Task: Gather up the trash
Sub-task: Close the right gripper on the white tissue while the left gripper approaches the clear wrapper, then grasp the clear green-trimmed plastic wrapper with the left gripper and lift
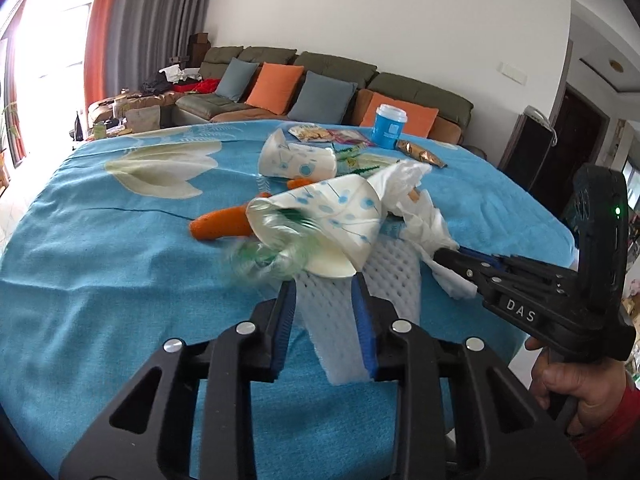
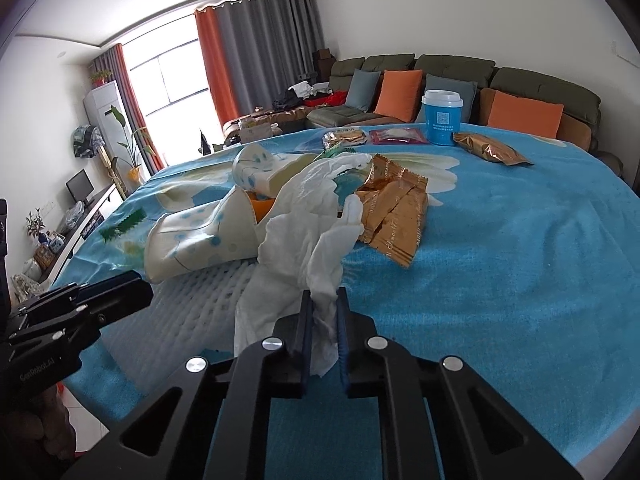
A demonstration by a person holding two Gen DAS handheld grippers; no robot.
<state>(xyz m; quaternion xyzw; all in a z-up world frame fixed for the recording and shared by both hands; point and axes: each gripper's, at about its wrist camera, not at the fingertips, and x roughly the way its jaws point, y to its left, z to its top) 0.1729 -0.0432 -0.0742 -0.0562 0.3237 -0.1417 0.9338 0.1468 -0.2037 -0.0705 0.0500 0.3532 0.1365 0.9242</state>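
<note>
My left gripper (image 1: 324, 282) is shut on a white foam net sleeve (image 1: 332, 332) near the table's front edge; the sleeve also shows in the right wrist view (image 2: 200, 304). A crushed paper cup with blue dots (image 1: 340, 216) lies on the sleeve, with a blurred clear wrapper (image 1: 272, 248) at its mouth. My right gripper (image 2: 323, 296) is shut on crumpled white tissue (image 2: 312, 216), also seen from the left (image 1: 416, 208). A second crushed cup (image 1: 296, 160) lies behind.
The table has a blue floral cloth (image 2: 520, 264). On it lie gold wrappers (image 2: 396, 212), a gold snack bag (image 2: 488, 148), a blue lidded cup (image 2: 442, 118), snack packets (image 2: 394, 136) and an orange object (image 1: 220, 224). A sofa (image 1: 320, 80) stands behind.
</note>
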